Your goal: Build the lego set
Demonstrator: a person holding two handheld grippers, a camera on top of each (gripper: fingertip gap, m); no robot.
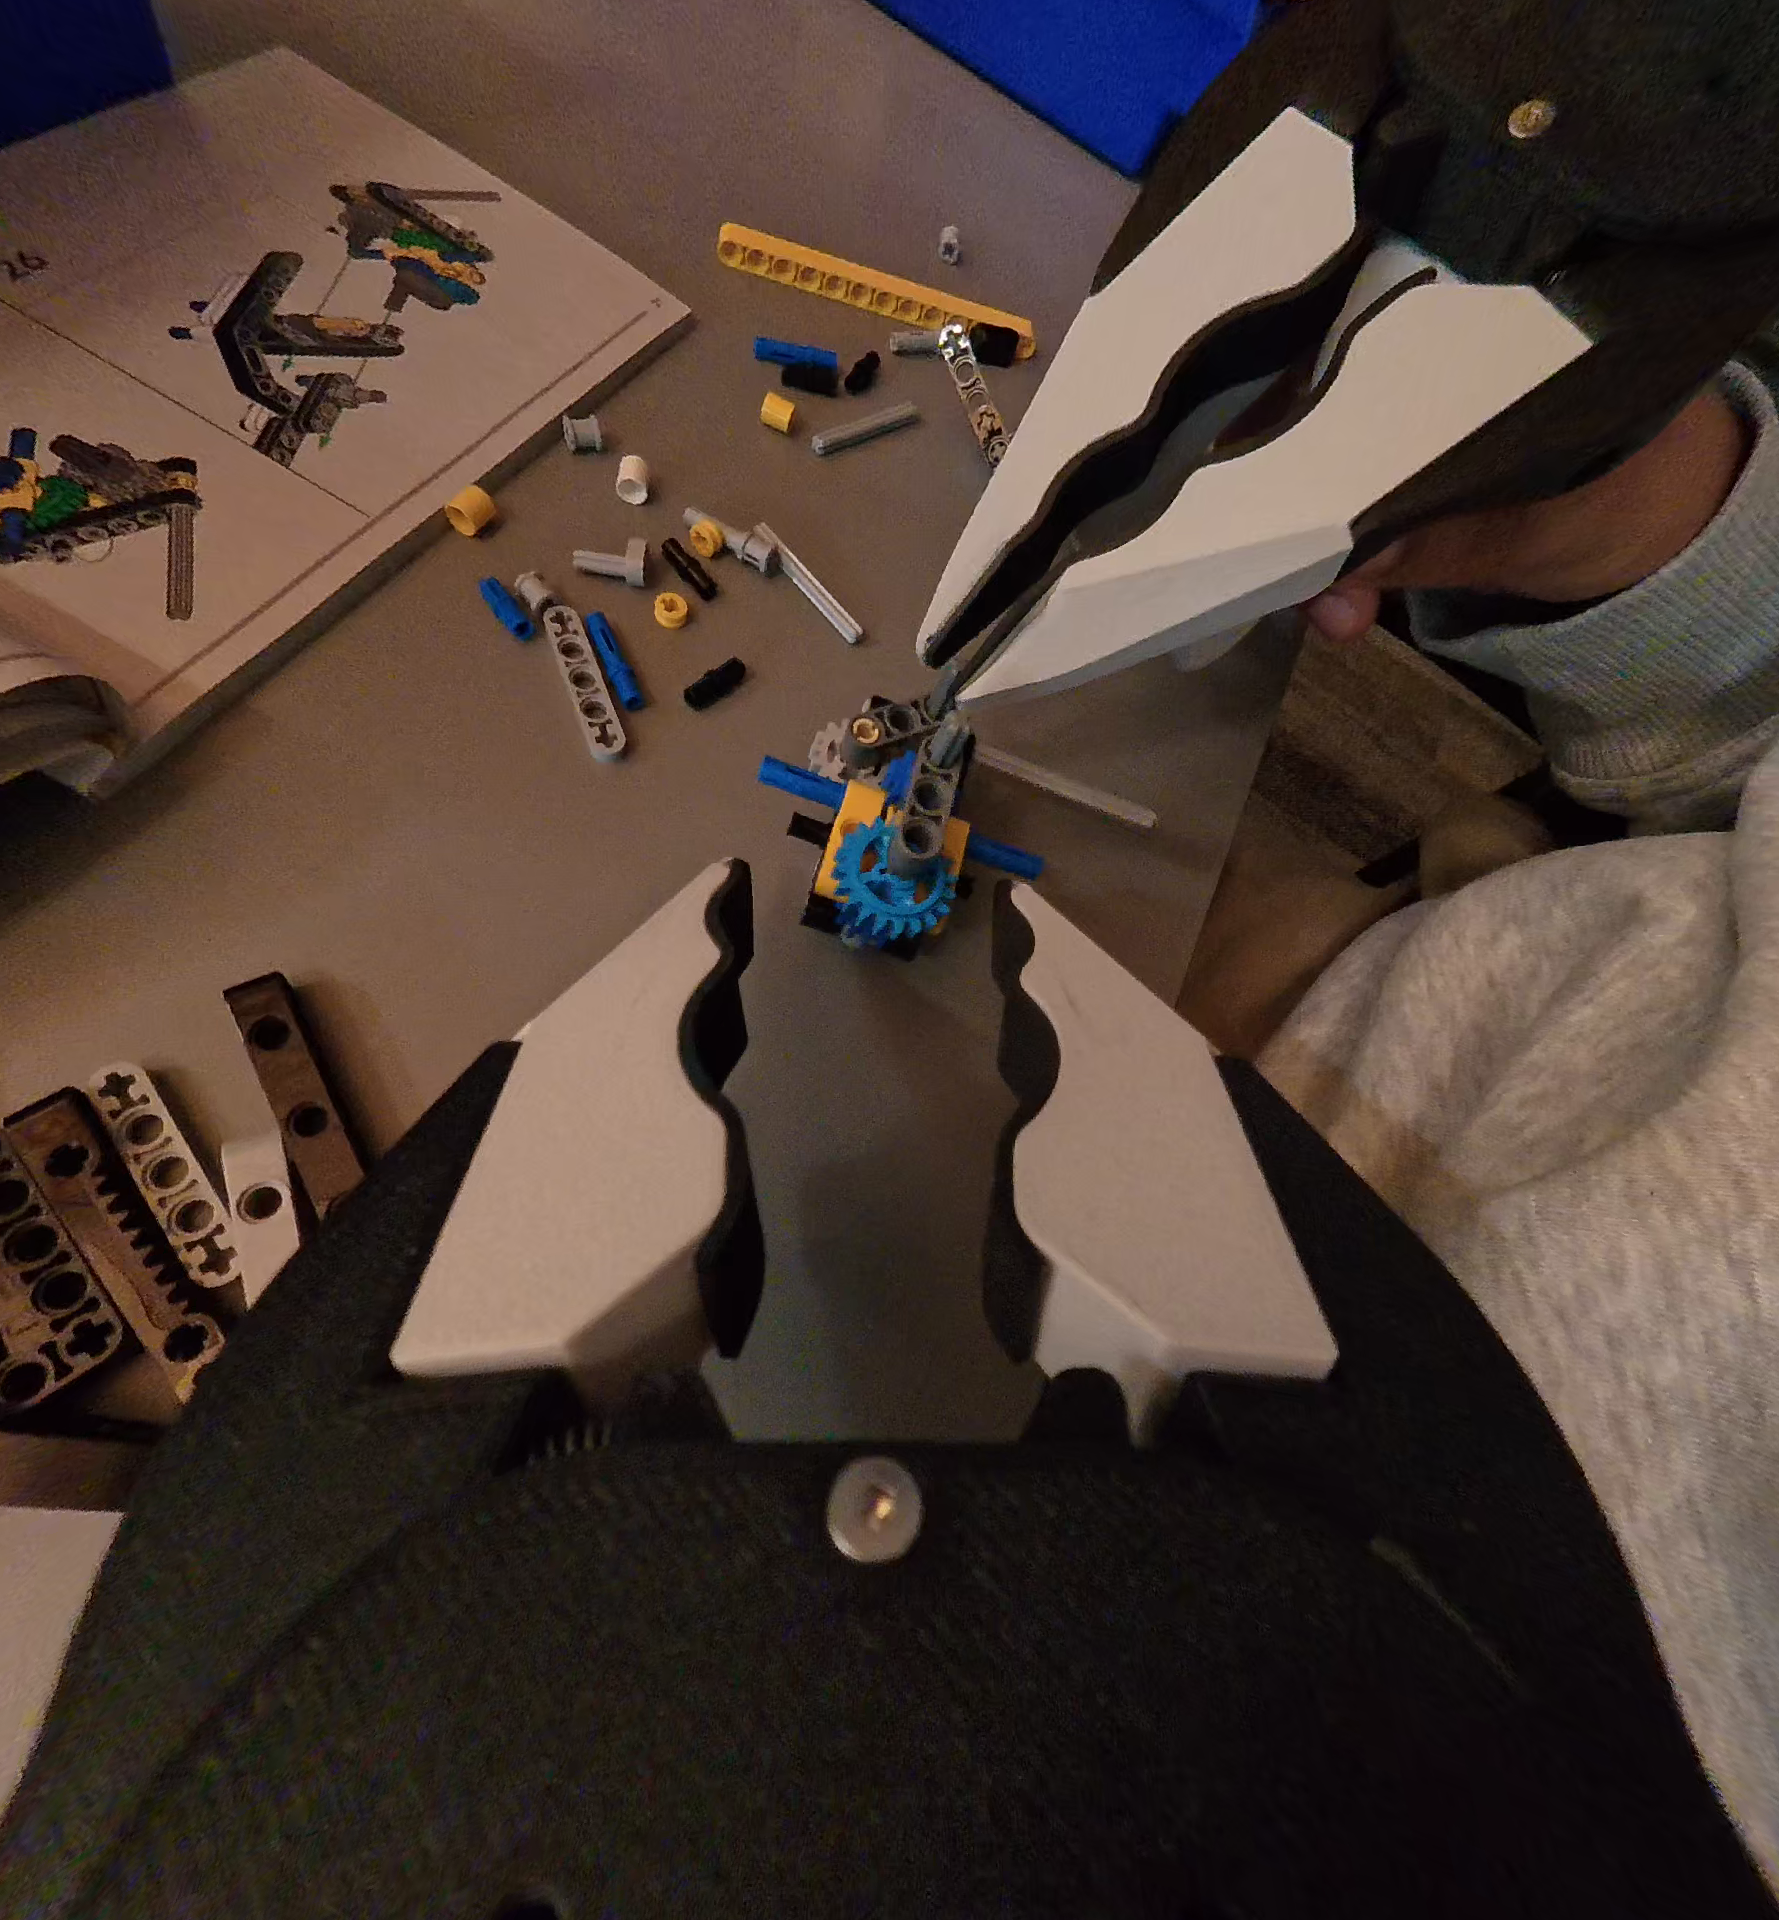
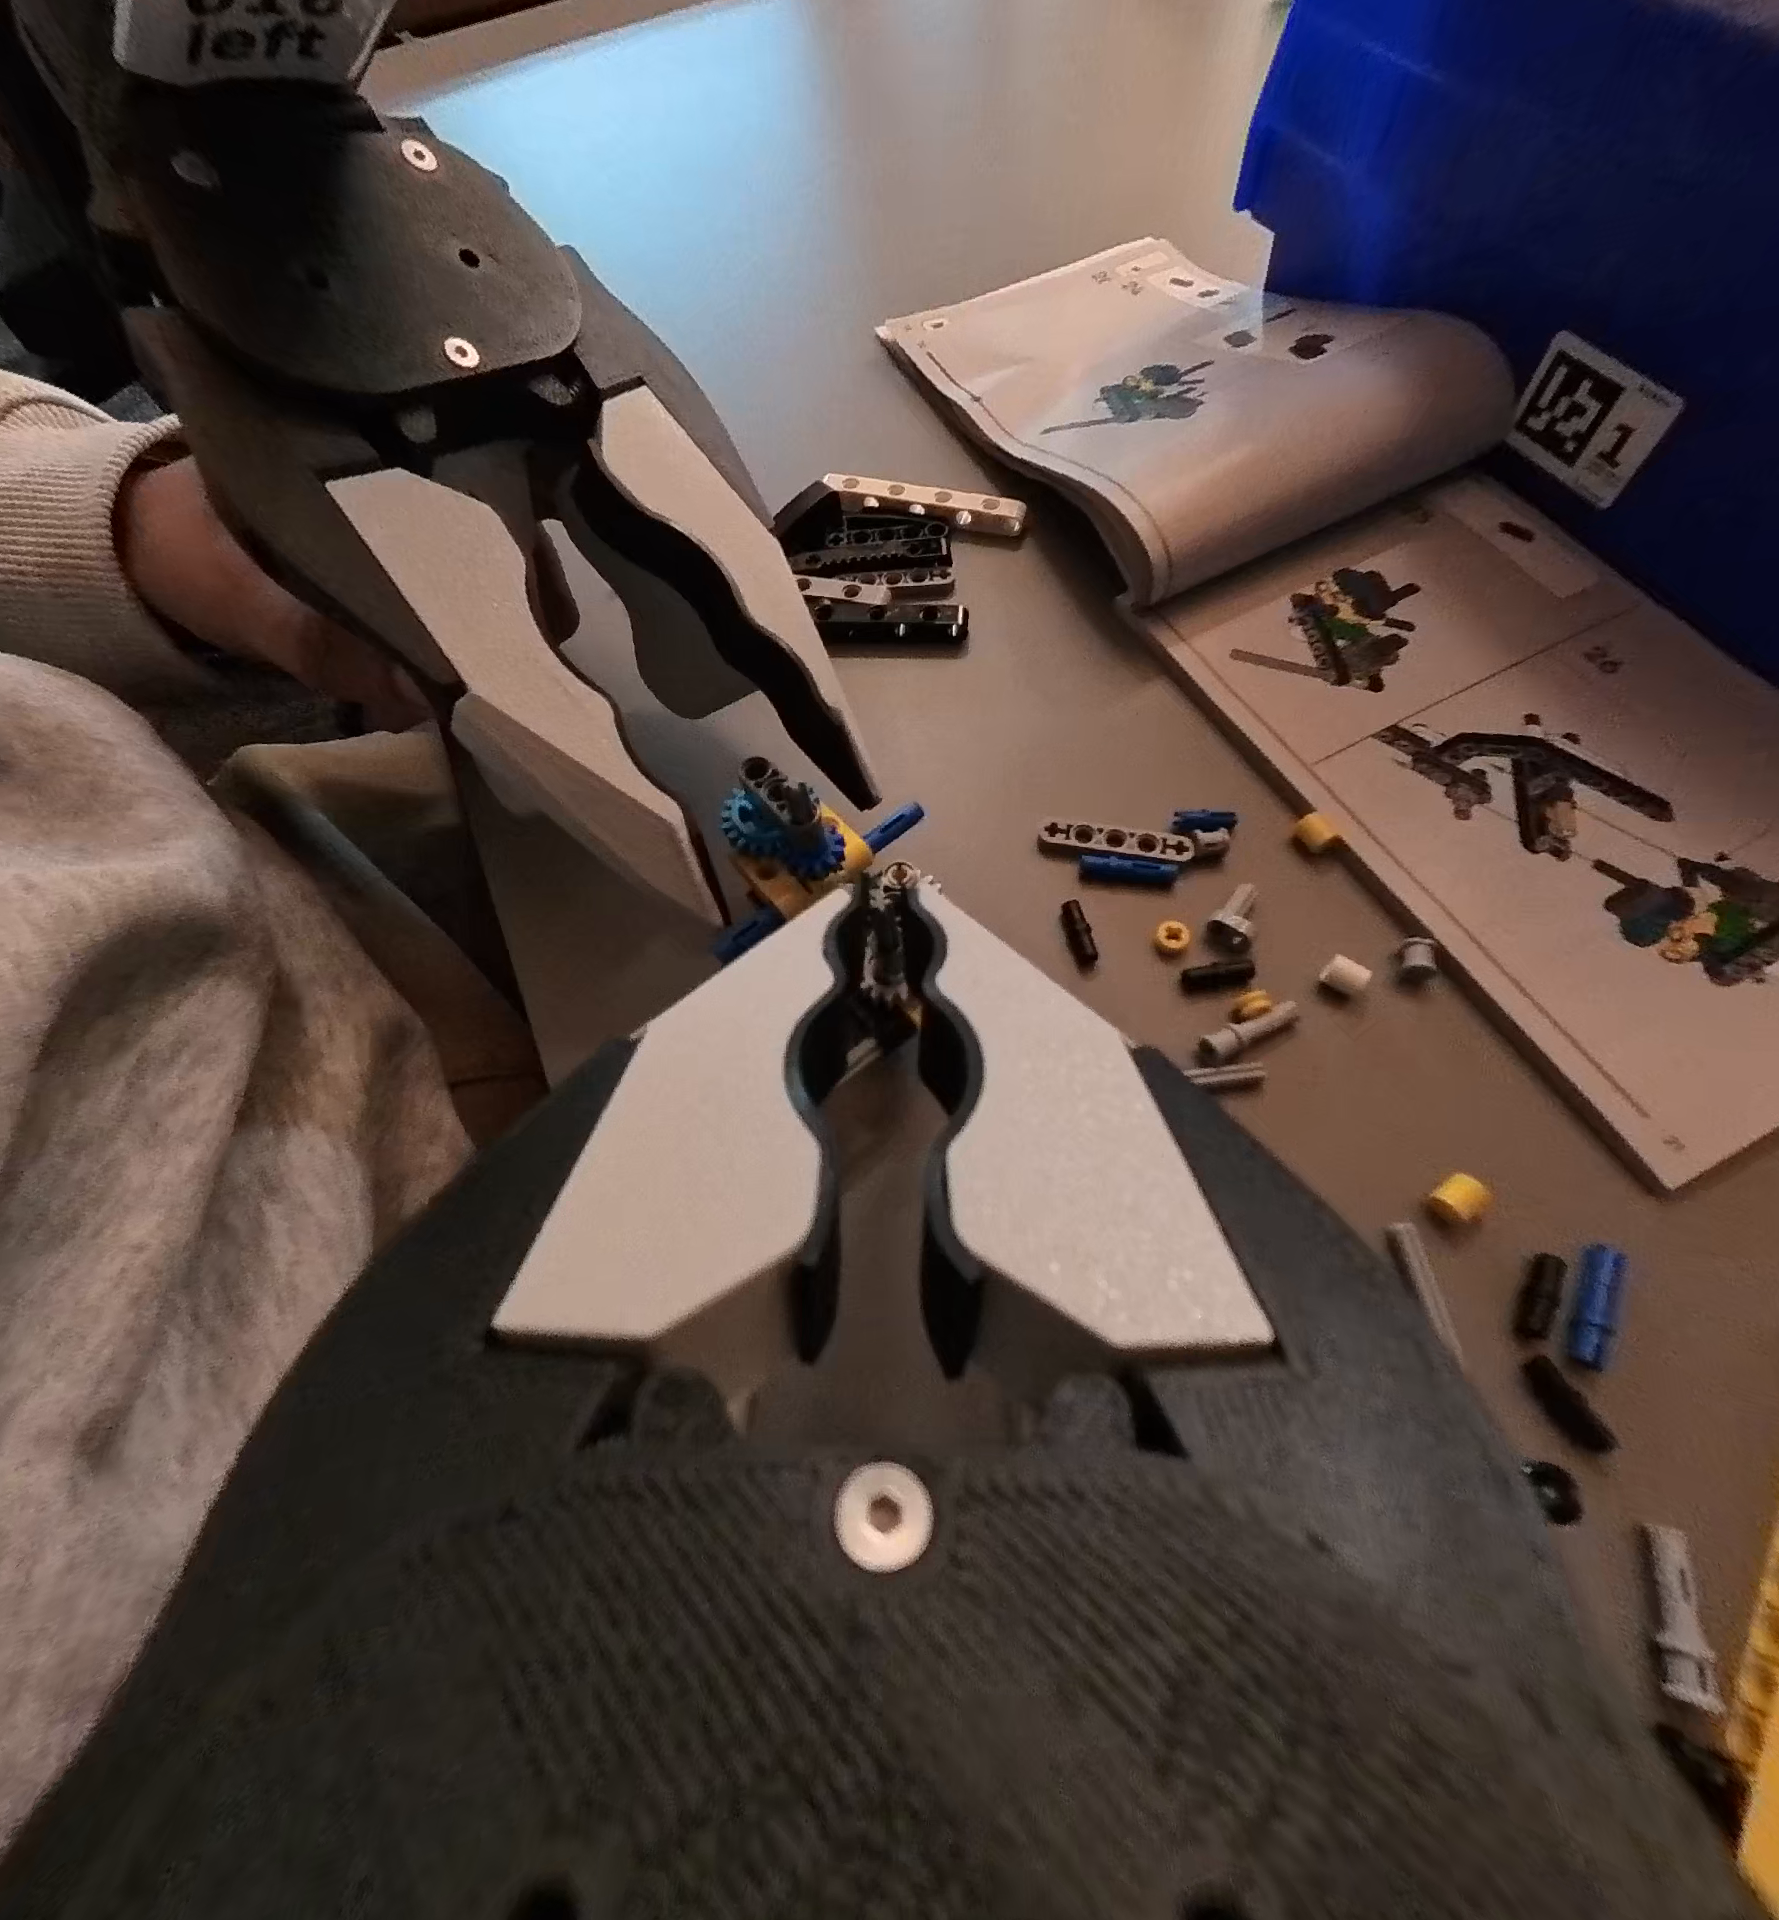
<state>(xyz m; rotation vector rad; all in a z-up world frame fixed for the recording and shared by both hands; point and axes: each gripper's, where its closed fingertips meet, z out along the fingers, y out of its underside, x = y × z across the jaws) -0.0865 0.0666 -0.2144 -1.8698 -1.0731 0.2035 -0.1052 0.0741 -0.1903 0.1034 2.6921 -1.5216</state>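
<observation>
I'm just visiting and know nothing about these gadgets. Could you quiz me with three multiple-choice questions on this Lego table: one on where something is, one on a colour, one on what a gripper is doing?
1. Where does the open instruction booklet lie in the left wrist view?
A. Upper left of the table
B. Under the small model
C. Inside the blue bin

2. What colour is the toothed gear on the small model?
A. Red
B. Blue
C. White

3. How does the left gripper stand?
A. Shut on the long yellow beam
B. Shut on the booklet
C. Open, holding nothing

Answers:
1 A, the booklet lies flat on the grey table, upper left.
2 B, the gear is bright blue against a yellow block.
3 C, its fingers are spread with bare table between them, while the right gripper pinches the model's top.
</observation>
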